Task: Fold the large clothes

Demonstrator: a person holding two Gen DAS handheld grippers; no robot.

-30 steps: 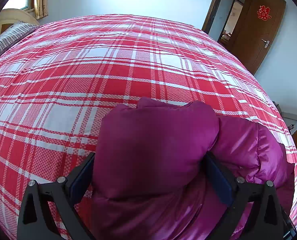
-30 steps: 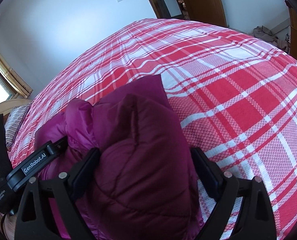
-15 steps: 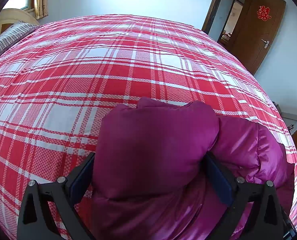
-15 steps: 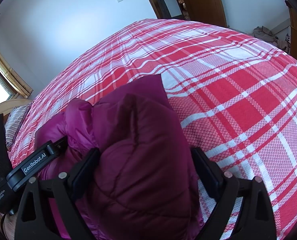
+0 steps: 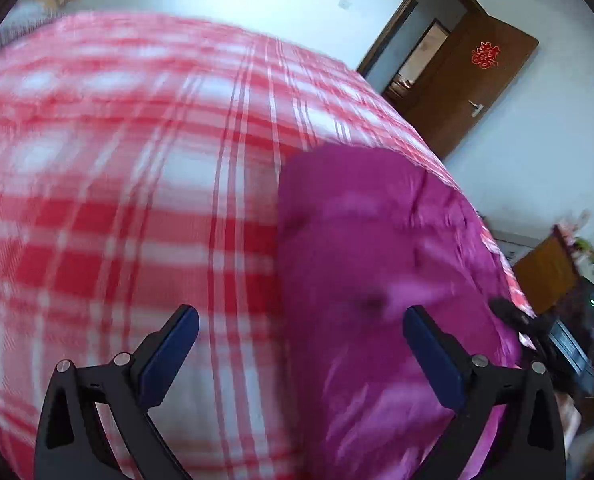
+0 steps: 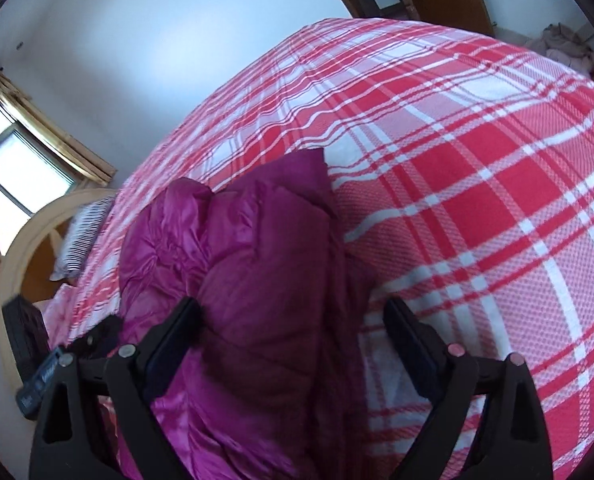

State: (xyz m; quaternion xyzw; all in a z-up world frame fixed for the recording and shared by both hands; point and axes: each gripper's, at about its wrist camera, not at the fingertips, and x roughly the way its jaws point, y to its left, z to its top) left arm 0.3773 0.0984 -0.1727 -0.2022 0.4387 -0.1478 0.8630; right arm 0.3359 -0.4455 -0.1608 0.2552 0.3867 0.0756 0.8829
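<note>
Left wrist view: glossy magenta puffer jacket (image 5: pixel 377 264) looks soft, slippery; left gripper (image 5: pixel 299 344) gapes empty. Right gripper (image 6: pixel 293 340) is closing, nothing pinched; grab its two-o'clock hem.

My left hand-held gripper (image 5: pixel 299 338) low in frame, jaws wide apart, nothing pressed between blue pads. Magenta padded jacket (image 5: pixel 377 264) bunched on bed (image 5: pixel 117 200), mostly right of centre, right pad over it. Left pad over red-and-white plaid cover. View blurred. Brown door (image 5: pixel 469 84) open at upper right.
</note>
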